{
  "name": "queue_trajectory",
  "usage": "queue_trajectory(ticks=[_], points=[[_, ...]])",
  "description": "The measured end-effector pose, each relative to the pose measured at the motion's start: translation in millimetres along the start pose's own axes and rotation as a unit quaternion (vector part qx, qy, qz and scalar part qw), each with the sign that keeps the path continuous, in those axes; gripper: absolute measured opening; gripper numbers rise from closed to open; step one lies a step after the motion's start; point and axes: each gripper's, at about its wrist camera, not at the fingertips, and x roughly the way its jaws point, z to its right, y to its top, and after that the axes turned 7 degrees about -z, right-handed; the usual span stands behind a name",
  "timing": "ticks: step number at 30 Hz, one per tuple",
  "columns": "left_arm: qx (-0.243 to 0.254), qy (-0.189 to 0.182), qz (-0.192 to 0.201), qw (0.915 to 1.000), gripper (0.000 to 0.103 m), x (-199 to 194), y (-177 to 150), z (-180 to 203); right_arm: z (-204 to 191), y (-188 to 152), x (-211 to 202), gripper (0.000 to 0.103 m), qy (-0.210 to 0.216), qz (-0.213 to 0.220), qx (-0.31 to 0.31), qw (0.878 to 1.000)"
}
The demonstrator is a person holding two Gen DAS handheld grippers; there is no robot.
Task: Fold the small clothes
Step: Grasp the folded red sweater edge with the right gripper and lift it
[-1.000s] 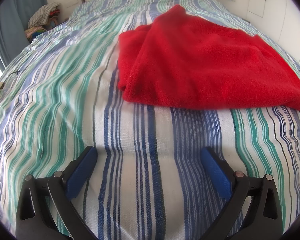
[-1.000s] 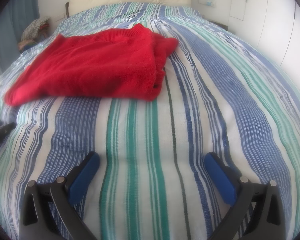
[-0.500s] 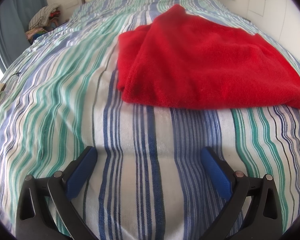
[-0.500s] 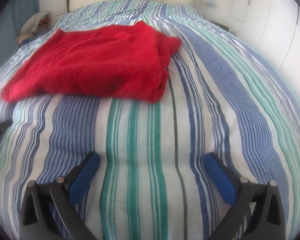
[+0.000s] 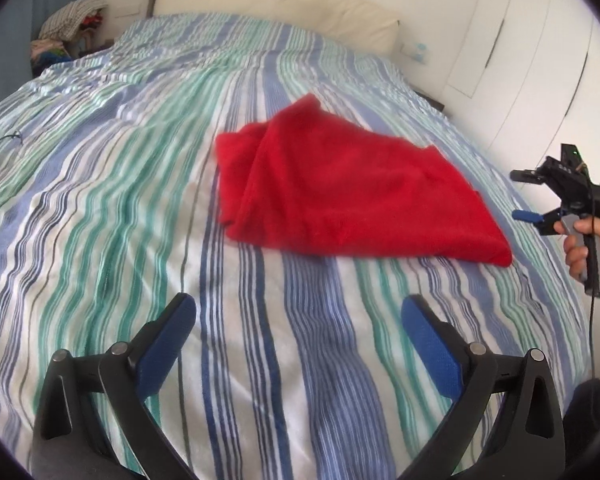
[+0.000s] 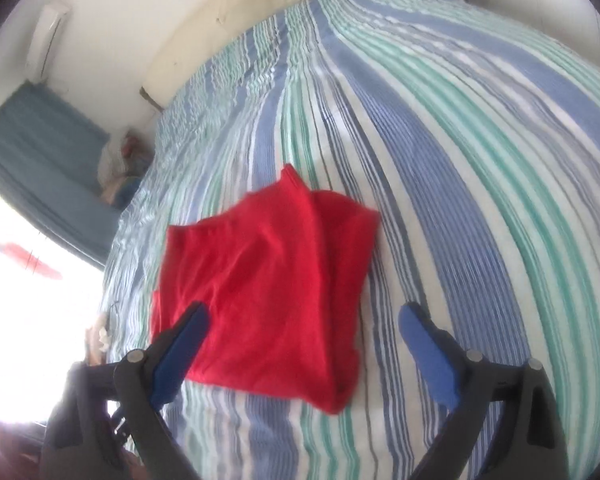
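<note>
Seen from the left wrist camera, the left gripper (image 5: 298, 316) hangs over the striped bedspread (image 5: 112, 184) with its jaws spread wide and nothing between them. Ahead of it the folded red sweater (image 5: 340, 196) lies flat on the bed, well apart from the blue pads (image 5: 164, 340). At the right edge a hand (image 5: 592, 248) holds the right gripper (image 5: 532, 196) above the bed's side, just off the sweater's near right corner. A cream headboard (image 5: 276, 4) stands at the far end, a pile of clothes (image 5: 68, 28) sits beyond the bed's far left corner, and white wardrobe doors (image 5: 540, 40) line the right.

Next, the right wrist camera looks down at a tilt. Its jaws have just been closing a little but stand wide apart, gripping nothing. The red sweater (image 6: 268, 292) lies on the bedspread (image 6: 480, 160) below and between the pads, its left part crossed by the left blue pad (image 6: 176, 352); whether that pad touches the cloth I cannot tell. A blue curtain (image 6: 40, 160) hangs beside a bright window.
</note>
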Motion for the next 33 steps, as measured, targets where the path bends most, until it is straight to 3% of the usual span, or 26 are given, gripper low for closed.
queue_trajectory(ticks=[2, 4, 6, 7, 8, 10, 14, 20, 22, 24, 25, 26, 28, 30, 33], points=[[0.009, 0.015, -0.009, 0.9998, 0.102, 10, -14, -1, 9, 15, 28, 0.084, -0.024, -0.012, 0.030, 0.999], [0.013, 0.019, -0.047, 0.9986, 0.102, 22, -17, 0, 22, 15, 60, 0.081, -0.021, -0.033, 0.069, 0.997], [0.019, 0.012, -0.045, 0.9988, 0.102, 20, -15, 1, 26, 11, 84, 0.061, 0.007, -0.053, 0.089, 0.995], [0.019, 0.007, -0.038, 0.9991, 0.102, 17, -14, 1, 21, 10, 89, 0.024, 0.011, -0.055, 0.082, 0.995], [0.017, 0.006, -0.034, 0.9993, 0.102, 14, -12, 1, 11, 13, 89, 0.011, -0.003, -0.050, 0.070, 0.996], [0.007, 0.008, -0.030, 0.9995, 0.102, 9, -7, -2, -22, 19, 80, 0.011, -0.041, -0.033, 0.041, 0.998], [-0.025, 0.015, -0.021, 0.9994, 0.102, 4, 3, -19, -118, 34, 75, 0.011, -0.022, -0.024, -0.038, 0.999], [-0.097, 0.035, -0.012, 0.9946, 0.102, -2, 10, -64, -255, 29, 149, 0.011, 0.003, -0.067, -0.131, 0.989], [-0.122, 0.032, -0.013, 0.9919, 0.102, -3, 10, -76, -274, 15, 183, 0.015, 0.011, -0.083, -0.134, 0.987], [-0.141, 0.032, -0.018, 0.9893, 0.102, -2, 11, -86, -285, 2, 218, 0.029, 0.033, -0.119, -0.127, 0.984], [-0.149, 0.032, -0.019, 0.9881, 0.102, -2, 11, -90, -286, -3, 233, 0.050, 0.065, -0.146, -0.113, 0.981], [-0.157, 0.032, -0.019, 0.9870, 0.102, -2, 11, -94, -284, -10, 241, 0.056, 0.103, -0.164, -0.096, 0.976], [-0.172, 0.026, -0.018, 0.9846, 0.102, -4, 11, -101, -283, -17, 233, 0.056, 0.162, -0.164, -0.085, 0.969], [-0.186, 0.014, -0.015, 0.9823, 0.102, -6, 11, -107, -285, -18, 209, 0.056, 0.191, -0.144, -0.110, 0.965], [-0.203, 0.000, -0.013, 0.9790, 0.102, -10, 10, -113, -277, -14, 162, 0.056, 0.153, -0.087, -0.160, 0.971]])
